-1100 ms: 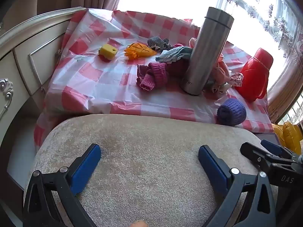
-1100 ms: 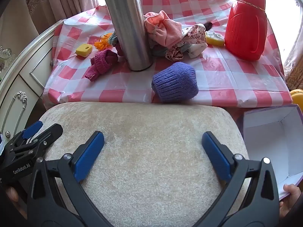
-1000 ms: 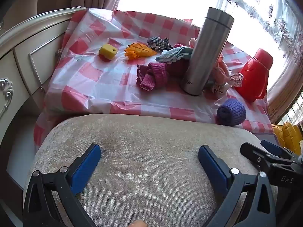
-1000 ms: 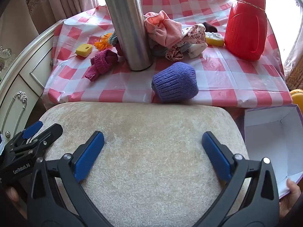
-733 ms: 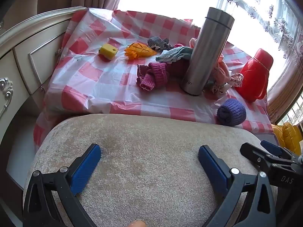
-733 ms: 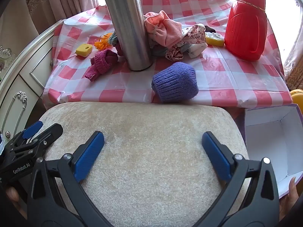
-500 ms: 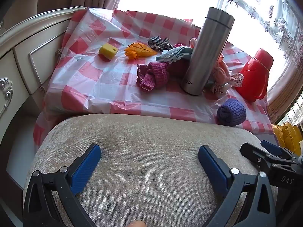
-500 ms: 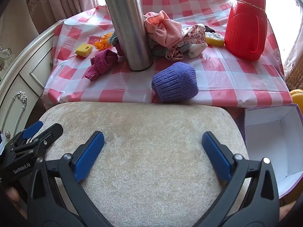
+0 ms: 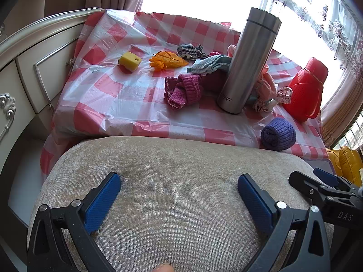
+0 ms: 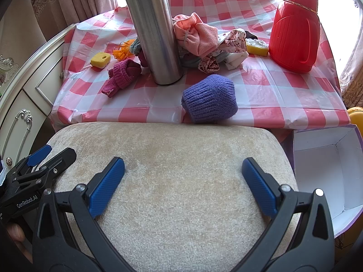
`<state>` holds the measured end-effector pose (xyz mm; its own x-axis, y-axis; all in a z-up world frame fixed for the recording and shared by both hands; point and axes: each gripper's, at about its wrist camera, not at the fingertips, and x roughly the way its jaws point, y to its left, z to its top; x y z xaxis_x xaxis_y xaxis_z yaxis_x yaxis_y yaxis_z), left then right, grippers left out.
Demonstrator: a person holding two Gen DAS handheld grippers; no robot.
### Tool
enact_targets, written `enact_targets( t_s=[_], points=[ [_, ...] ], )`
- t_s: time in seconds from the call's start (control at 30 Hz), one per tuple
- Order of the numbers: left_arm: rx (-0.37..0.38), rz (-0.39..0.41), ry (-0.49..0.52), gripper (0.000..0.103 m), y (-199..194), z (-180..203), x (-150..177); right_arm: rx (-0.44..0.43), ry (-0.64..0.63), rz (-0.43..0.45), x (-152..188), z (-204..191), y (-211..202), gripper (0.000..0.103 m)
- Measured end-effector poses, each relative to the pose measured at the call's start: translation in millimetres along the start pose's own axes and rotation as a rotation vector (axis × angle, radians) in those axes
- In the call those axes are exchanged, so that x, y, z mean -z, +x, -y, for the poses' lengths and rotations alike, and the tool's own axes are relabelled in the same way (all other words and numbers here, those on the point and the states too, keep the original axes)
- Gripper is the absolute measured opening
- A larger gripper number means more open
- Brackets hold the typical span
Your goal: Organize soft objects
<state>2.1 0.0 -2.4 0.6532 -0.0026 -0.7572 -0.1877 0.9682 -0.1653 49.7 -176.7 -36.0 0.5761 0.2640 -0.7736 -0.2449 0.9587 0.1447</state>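
Left wrist view: your left hand-held gripper point(image 9: 179, 190) hangs over the beige cushion point(image 9: 177, 158), jaws spread wide, nothing between them. Magenta sock point(image 9: 183, 89) lies on the checked desk point(image 9: 109, 95), just left of the steel flask point(image 9: 248, 61).

Right wrist view: right hand-held gripper point(image 10: 183, 179) also gapes empty — purple knit roll point(image 10: 209, 98) sits at the desk's near edge, white box point(image 10: 326, 158) to your right.

Flask point(image 10: 154, 29) stands mid-table point(image 10: 272, 90). Knit roll point(image 10: 209, 98) sits at its 5 o'clock by the near edge, jug point(image 10: 295, 27) at 2, sock pile point(image 10: 199, 38) right behind, sponge point(image 10: 101, 60) at 9.
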Motion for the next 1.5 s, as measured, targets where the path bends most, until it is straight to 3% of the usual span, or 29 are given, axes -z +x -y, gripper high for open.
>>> enact_targets(
  t_s=[1.5],
  points=[
    [-0.001, 0.0, 0.001, 0.103, 0.4, -0.2, 0.4, -0.006, 0.003, 0.015, 2.6, 1.4, -0.6, 0.103]
  ],
)
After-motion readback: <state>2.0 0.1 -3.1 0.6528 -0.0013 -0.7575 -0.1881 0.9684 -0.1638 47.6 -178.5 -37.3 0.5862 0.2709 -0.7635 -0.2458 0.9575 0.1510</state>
